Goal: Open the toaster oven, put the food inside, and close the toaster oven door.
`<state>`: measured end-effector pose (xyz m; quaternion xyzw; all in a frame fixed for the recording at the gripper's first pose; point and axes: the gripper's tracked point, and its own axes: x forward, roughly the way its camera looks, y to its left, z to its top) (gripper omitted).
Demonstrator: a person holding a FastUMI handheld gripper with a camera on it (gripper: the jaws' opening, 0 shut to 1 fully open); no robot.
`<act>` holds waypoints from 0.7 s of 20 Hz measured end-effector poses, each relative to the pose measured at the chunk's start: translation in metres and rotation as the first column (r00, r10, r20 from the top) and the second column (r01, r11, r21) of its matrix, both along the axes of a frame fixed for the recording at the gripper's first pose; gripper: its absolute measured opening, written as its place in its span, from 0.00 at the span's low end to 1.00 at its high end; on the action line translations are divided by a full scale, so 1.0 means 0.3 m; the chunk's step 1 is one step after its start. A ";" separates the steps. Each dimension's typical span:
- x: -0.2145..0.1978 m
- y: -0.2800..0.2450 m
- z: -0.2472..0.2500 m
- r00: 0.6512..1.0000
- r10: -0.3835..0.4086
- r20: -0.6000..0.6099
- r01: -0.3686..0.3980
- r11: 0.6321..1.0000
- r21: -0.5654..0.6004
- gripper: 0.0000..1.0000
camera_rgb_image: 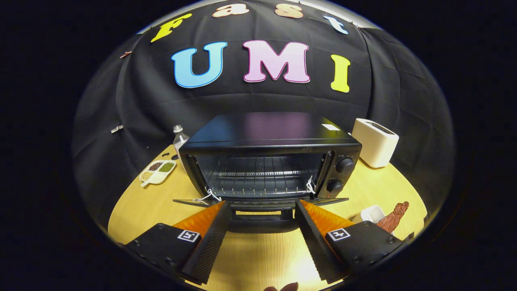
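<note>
the gripper view rides on the gripper (pixel 262 206) and looks forward along its two spread fingers, slightly down over the wooden table (pixel 258 258). it faces the toaster oven (pixel 270 161) head-on and close (open door just ahead of the fingertips), with the booth wall behind.

At frame centre the toaster oven (pixel 270 155) stands on the worktop (pixel 258 258), its door (pixel 260 202) dropped flat. The tool (pixel 262 208) is spread wide, fingertips (pixel 221 207) flanking the door, gripping nothing. Food (pixel 394 218) lies lower right.
</note>
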<state>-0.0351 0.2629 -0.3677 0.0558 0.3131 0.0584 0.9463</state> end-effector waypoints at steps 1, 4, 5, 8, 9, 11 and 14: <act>-0.009 0.002 -0.006 1.000 0.005 -0.005 -0.005 1.000 -0.007 0.98; -0.045 0.002 -0.032 1.000 0.006 -0.029 -0.006 1.000 -0.012 0.98; -0.057 0.001 -0.045 0.999 0.010 -0.042 -0.011 1.000 -0.015 0.98; -0.106 0.004 -0.104 0.995 0.023 -0.098 -0.026 0.999 -0.026 0.98; -0.128 0.006 -0.130 0.992 0.028 -0.124 -0.031 0.999 -0.027 0.98; -0.178 0.009 -0.192 0.981 0.049 -0.190 -0.058 0.997 -0.042 0.98; -0.208 0.006 -0.229 0.971 0.094 -0.219 -0.111 0.992 -0.065 0.99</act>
